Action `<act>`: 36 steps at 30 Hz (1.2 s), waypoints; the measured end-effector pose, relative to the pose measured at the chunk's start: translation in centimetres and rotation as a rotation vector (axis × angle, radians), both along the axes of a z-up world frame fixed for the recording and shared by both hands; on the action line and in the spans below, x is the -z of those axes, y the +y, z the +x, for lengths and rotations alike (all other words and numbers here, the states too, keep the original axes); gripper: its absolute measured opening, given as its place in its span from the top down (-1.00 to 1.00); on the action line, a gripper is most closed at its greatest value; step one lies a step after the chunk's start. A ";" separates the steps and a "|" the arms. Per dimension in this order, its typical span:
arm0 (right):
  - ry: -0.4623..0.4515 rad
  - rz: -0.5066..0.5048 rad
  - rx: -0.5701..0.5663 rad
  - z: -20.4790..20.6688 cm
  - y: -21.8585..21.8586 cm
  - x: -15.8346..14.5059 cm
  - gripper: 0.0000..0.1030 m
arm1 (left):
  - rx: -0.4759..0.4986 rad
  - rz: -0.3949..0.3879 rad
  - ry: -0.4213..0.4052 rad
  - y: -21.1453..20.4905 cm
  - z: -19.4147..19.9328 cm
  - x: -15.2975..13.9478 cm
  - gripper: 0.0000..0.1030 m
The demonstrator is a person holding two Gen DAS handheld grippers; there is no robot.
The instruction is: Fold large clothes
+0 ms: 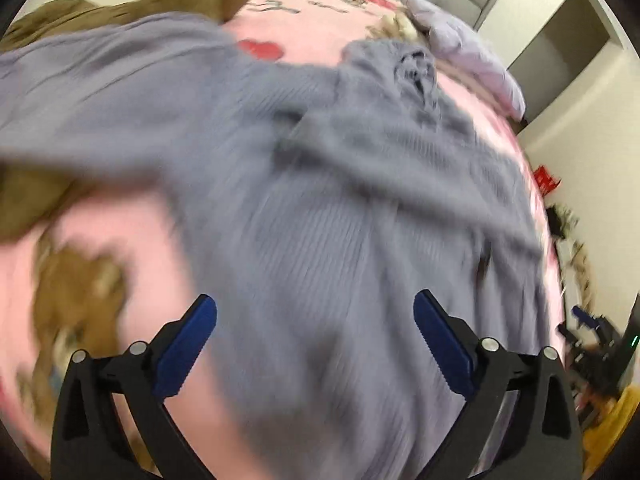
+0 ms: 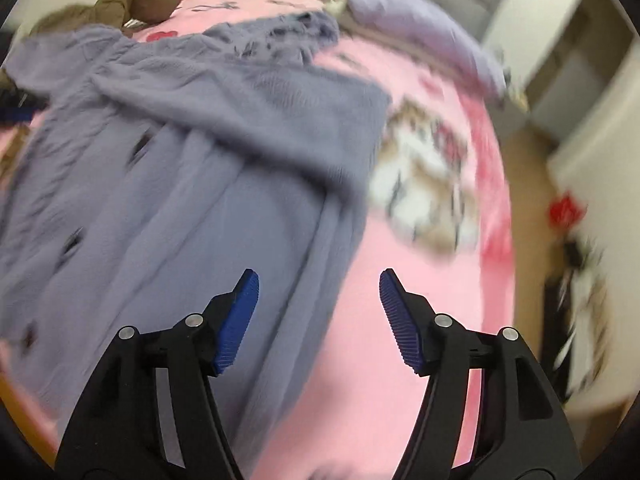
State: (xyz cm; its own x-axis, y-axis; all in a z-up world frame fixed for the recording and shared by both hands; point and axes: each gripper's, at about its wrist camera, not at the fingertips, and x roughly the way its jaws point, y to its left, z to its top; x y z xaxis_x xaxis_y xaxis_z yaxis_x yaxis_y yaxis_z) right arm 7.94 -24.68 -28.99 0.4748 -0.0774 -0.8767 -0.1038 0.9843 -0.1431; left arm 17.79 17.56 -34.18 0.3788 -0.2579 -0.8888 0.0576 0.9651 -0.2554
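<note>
Now released: left gripper and right gripper both agape, nothing clamped; grey-lilac ribbed knit garment beneath fingertips, sleeve laid across, presumably mid-fold.

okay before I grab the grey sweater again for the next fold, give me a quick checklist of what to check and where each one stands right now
1. Left hand-held gripper open and empty: ok, jaws spread wide, nothing between them.
2. Right hand-held gripper open and empty: ok, jaws apart, nothing pinched.
3. Grey sweater lying on the pink bedspread, free of both grippers: ok.
4. A sleeve already folded across the body: ok, it lies over the front.
5. Fabric smooth enough to fold: cannot tell, both views are motion-blurred.
6. Brown jacket clear of the sweater: not ok, the sweater's upper edge overlaps it.
</note>
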 end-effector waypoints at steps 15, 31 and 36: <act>0.013 0.259 0.215 -14.3 2.5 5.2 -0.29 | -0.147 -0.073 0.051 -0.5 -15.6 4.1 -0.89; 0.111 0.505 0.214 -14.2 1.9 6.5 0.74 | -0.238 -0.083 0.007 -2.5 -16.4 5.2 0.62; 0.093 0.396 0.162 -13.9 0.1 2.3 0.79 | -0.198 -0.084 -0.024 -0.3 -16.0 3.0 0.68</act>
State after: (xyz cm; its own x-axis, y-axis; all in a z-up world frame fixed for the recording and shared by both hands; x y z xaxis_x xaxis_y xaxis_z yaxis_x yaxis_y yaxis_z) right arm -5.93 -24.55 -31.25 0.4017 0.2065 -0.8922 0.0620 0.9659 0.2514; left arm 1.81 17.29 -37.18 0.4506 -0.2494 -0.8572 -0.1234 0.9335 -0.3365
